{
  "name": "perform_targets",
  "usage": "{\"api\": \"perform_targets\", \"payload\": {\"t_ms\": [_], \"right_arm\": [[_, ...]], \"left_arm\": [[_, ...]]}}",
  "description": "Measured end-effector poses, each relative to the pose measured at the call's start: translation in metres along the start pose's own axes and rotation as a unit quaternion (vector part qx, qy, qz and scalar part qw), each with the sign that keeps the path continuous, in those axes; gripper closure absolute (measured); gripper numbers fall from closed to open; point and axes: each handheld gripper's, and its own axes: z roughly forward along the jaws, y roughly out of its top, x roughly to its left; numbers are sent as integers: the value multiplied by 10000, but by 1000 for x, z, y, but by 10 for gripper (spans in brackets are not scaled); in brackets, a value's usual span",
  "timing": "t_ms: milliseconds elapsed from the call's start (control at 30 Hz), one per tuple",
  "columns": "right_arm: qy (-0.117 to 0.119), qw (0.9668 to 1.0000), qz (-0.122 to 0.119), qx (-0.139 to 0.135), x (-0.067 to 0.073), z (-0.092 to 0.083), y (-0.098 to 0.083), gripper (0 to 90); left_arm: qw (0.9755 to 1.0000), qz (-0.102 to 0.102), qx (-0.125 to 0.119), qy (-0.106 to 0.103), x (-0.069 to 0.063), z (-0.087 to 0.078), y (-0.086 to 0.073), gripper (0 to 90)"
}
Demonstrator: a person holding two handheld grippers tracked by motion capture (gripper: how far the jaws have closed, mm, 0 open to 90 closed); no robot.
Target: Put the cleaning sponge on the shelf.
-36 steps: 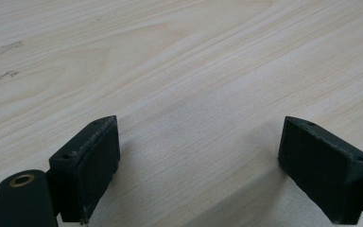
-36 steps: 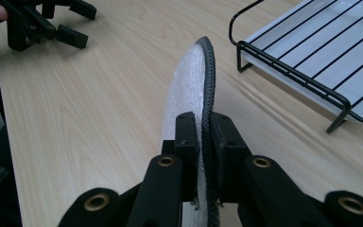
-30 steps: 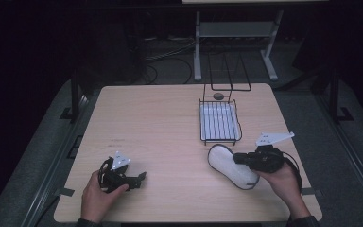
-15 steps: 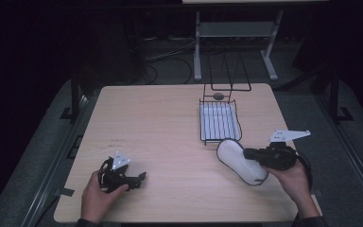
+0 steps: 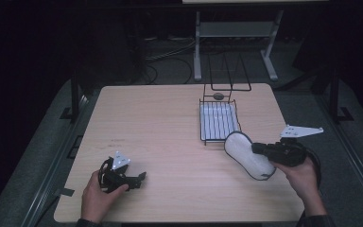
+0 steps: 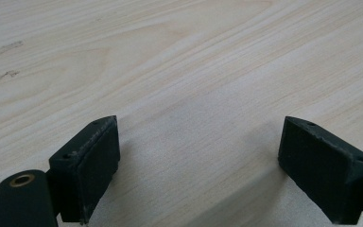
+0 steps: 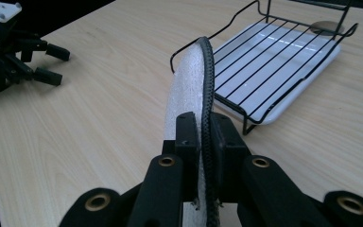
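A white oval pad with a black rim [image 5: 246, 153] hangs a little above the table at the right, held on edge just in front of the wire rack [image 5: 216, 120]. My right gripper [image 5: 260, 150] is shut on its rim; in the right gripper view the pad [image 7: 189, 90] rises between the two closed jaws toward the rack [image 7: 283, 56]. My left gripper [image 5: 139, 178] rests on the table at the front left, its jaws wide apart. In the left gripper view bare wood lies between the fingers [image 6: 87, 163].
The black wire rack sits on a white tray [image 5: 203, 124] at the back right of the wooden table [image 5: 160, 123], with a small round dark thing [image 5: 218, 96] at its far end. A metal stand [image 5: 231, 33] and cables lie on the dark floor behind.
My right gripper has carried the pad to the right and slightly up, toward the rack's near end. The left gripper has stayed where it was.
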Motion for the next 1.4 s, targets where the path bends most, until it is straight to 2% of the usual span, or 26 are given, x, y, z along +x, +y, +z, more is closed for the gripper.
{"api": "perform_targets", "payload": {"t_ms": [333,933,1400], "right_arm": [[-98,9997,129,-180,-15,-7,4,826],[-189,9991,131,-360,-27,0,20,828],[-178,9985,188,-485,-35,17,41,828]], "left_arm": [[10000,0,1,-1,0,0,0,127],[10000,-14,2,1,0,0,0,127],[10000,0,14,-1,0,0,0,127]]}}
